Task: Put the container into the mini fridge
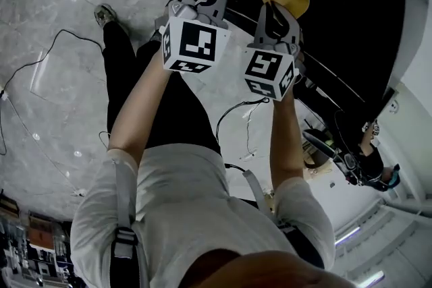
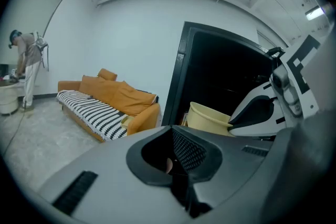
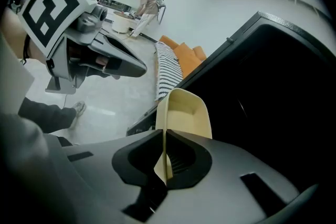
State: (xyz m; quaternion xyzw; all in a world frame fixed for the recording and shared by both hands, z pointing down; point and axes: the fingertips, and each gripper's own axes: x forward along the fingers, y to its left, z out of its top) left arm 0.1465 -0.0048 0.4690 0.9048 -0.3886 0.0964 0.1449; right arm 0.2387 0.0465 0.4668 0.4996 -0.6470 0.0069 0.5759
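The yellow container (image 3: 185,113) is hanging in the air just before the mini fridge's (image 3: 273,92) dark front. My right gripper (image 3: 164,139) is pinching its thin wall edge-on. A one-wall grip is inviting swing, so I'm aiming for a firm pinch and a level, slow carry. My left gripper (image 2: 176,139) is hovering alongside, jaws pressed together on nothing.

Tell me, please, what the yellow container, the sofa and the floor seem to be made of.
The container is probably plastic, matt pale yellow: a thin, smooth moulded wall with rounded corners. The sofa looks like orange fabric, soft and creased, under a striped cover, likely woven. The floor seems polished stone or tile: grey veining, glossy light streaks.
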